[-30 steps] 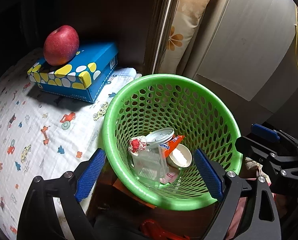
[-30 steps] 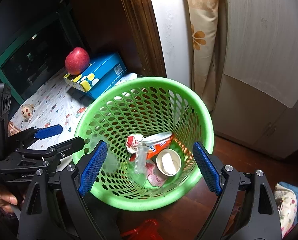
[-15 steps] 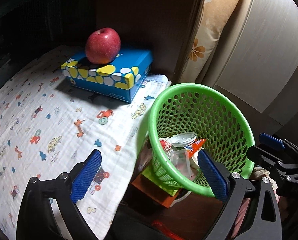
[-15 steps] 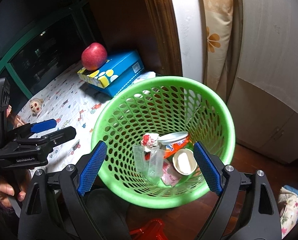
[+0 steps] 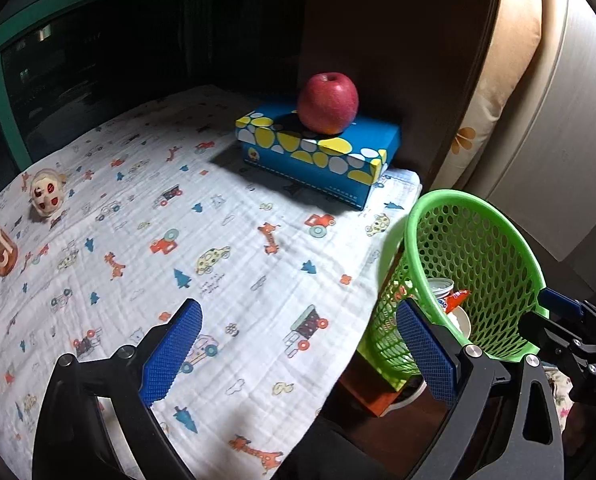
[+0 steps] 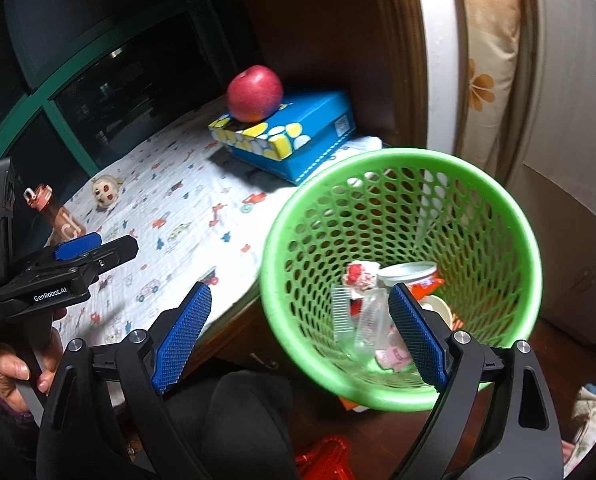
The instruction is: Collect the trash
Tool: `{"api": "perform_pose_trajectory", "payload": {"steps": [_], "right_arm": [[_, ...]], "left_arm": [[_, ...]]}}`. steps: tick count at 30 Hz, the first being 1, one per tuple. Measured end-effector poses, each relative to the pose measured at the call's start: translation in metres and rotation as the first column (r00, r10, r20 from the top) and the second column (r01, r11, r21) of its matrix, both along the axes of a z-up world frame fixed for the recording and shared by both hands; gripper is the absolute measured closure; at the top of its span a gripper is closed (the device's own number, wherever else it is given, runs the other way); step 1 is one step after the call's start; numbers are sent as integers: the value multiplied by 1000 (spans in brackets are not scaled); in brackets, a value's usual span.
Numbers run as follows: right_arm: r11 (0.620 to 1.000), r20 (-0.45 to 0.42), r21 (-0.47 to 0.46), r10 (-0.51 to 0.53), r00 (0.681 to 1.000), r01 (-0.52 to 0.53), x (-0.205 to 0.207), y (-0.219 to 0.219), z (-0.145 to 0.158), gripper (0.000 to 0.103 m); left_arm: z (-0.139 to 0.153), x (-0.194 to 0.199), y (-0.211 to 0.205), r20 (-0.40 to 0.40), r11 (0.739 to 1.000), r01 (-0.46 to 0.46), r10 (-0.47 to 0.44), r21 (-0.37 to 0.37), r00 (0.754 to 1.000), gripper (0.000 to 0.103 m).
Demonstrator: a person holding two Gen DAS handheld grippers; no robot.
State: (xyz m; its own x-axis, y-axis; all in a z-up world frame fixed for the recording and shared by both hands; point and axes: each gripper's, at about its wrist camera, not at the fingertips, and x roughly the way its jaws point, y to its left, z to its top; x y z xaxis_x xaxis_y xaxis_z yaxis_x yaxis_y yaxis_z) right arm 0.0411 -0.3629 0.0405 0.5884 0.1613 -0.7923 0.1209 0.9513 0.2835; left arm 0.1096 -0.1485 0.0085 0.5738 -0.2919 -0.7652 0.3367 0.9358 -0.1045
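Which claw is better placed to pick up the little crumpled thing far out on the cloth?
Left, probably. The left claw is open over the printed cloth, facing the crumpled item. The right claw is open too, but hangs beside the green basket, farther away.

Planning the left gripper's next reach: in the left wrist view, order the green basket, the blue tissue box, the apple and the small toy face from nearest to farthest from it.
1. green basket, right beside the left gripper, off the table edge.
2. blue tissue box, ahead, at the far right of the cloth.
3. apple, on top of that box.
small toy face, far left; too close to call against the box.
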Motion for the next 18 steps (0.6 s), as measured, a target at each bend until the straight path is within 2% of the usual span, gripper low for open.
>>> {"api": "perform_pose_trajectory", "payload": {"steps": [10,18], "right_arm": [[998,12,-16,66,998,-66,7,42,3,12],[994,25,-36,105,994,-104,11,67,7,10]], "left_arm": [[-6,-16,58,-8,993,-121,121,-11,993,8],[-5,-31,91,0,985,-172,172,-4,985,8]]}}
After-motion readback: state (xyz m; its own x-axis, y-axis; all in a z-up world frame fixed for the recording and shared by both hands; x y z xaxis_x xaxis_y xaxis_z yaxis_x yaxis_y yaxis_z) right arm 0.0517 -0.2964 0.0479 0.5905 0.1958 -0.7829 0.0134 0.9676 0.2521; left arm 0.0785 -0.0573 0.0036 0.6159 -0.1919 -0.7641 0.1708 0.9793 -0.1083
